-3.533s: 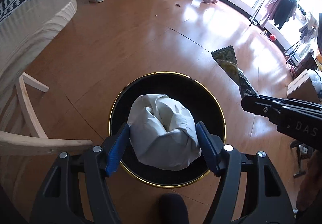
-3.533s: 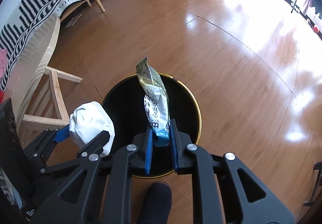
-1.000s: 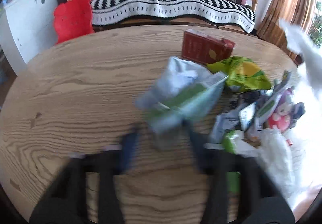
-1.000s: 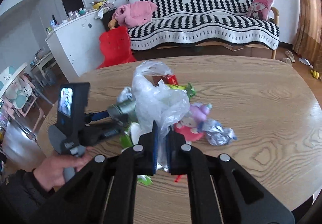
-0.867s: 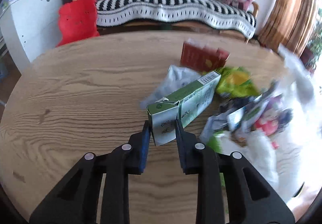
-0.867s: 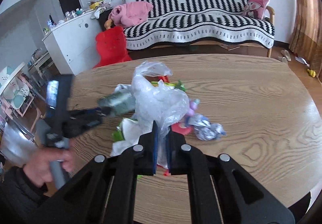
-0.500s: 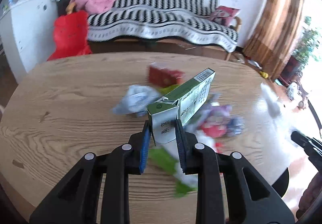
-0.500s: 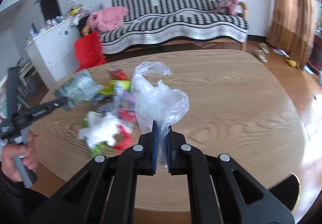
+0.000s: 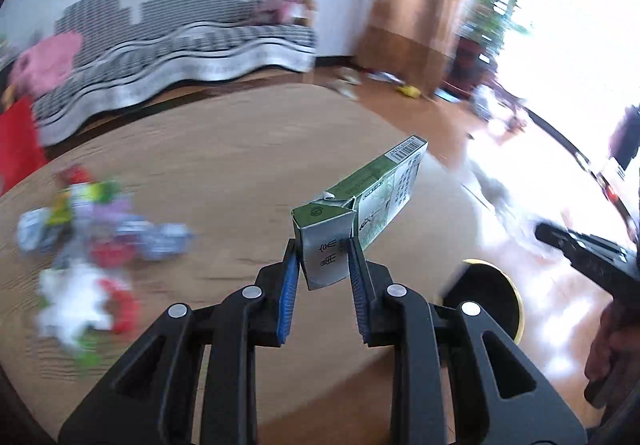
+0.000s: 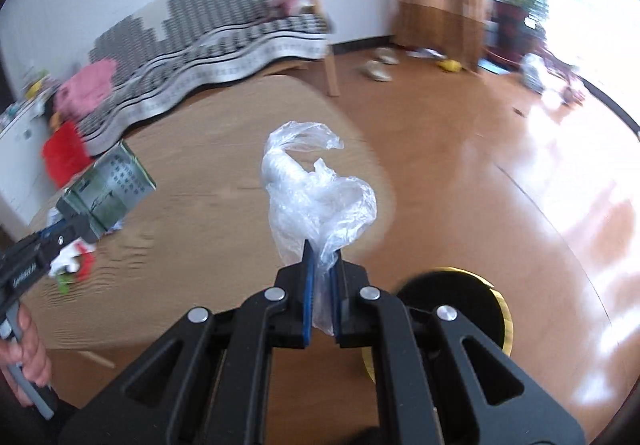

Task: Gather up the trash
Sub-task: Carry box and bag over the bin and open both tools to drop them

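Trash pile (image 9: pixel 84 245): a blurred heap of wrappers, white plastic and red and green scraps, lying on the left part of the oval wooden worktop (image 9: pixel 224 165); not yet collected, and it makes up most of the work left. Individual pieces cannot be told apart through the motion blur. Left claw (image 9: pixel 323 269): narrowed onto a green-and-white carton (image 9: pixel 360 205), its blue pads pressing the flattened silver end while the barcoded end sticks out ahead and to the right; the carton is off the worktop and carried in the air. Right claw (image 10: pixel 321 277): pinched tight on the gathered neck of a crumpled clear plastic bag (image 10: pixel 316 189), which billows up above the jaws, likewise in the air. Trash bin (image 10: pixel 452 305): round, black inside with a gold rim, standing on the brown floor (image 10: pixel 480 165) just past the worktop's near right edge, below and to the right of both claws; its contents are not visible here. Status, as judged from these views: two pieces lifted and in transit, neither yet over the bin's mouth nor released; both drops remain to be made, then further trips for the heap on the worktop.
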`<state>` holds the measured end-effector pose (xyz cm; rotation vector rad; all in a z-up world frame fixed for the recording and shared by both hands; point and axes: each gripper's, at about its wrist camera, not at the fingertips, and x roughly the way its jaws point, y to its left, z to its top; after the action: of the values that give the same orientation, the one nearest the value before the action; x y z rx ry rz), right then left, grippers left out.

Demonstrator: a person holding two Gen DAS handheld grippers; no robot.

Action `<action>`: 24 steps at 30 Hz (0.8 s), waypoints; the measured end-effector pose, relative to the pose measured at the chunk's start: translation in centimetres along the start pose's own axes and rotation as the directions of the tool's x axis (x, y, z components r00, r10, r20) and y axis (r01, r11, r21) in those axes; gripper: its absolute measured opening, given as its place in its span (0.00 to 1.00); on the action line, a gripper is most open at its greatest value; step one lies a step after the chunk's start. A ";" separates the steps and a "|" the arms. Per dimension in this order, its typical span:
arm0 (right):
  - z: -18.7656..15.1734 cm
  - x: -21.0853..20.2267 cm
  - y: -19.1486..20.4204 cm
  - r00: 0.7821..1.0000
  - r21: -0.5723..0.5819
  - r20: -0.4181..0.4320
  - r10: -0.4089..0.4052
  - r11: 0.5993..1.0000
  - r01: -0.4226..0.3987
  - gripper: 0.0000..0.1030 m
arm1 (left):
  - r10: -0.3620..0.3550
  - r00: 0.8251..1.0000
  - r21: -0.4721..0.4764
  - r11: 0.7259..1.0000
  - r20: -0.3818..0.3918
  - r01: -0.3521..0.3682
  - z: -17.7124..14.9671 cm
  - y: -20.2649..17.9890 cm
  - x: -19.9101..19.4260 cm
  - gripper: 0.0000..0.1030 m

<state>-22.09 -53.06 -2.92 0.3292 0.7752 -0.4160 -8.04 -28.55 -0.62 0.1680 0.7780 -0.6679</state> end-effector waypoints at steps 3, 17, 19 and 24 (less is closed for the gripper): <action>-1.4 -0.3 -5.2 0.998 0.065 -0.017 -0.053 0.996 0.054 0.07 | -0.066 0.997 0.059 0.996 -0.036 0.068 -1.0 -5.5 2.3 0.23; -7.0 0.9 -16.4 0.978 0.196 -0.163 -0.129 0.967 0.160 0.07 | -0.231 0.928 0.142 0.949 -0.293 0.281 -7.0 -20.7 13.6 0.24; -7.3 1.3 -16.8 0.976 0.204 -0.180 -0.126 0.965 0.163 0.07 | -0.231 0.921 0.139 0.948 -0.315 0.286 -7.6 -21.2 14.8 0.24; -7.4 2.2 -16.9 0.971 0.205 -0.204 -0.124 0.964 0.167 0.07 | -0.241 0.902 0.125 0.945 -0.358 0.302 -8.8 -22.3 16.8 0.24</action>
<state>-33.18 -65.07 -11.68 0.5276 0.9455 -0.6192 -18.18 -50.99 -16.39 0.3479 1.0858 -0.9934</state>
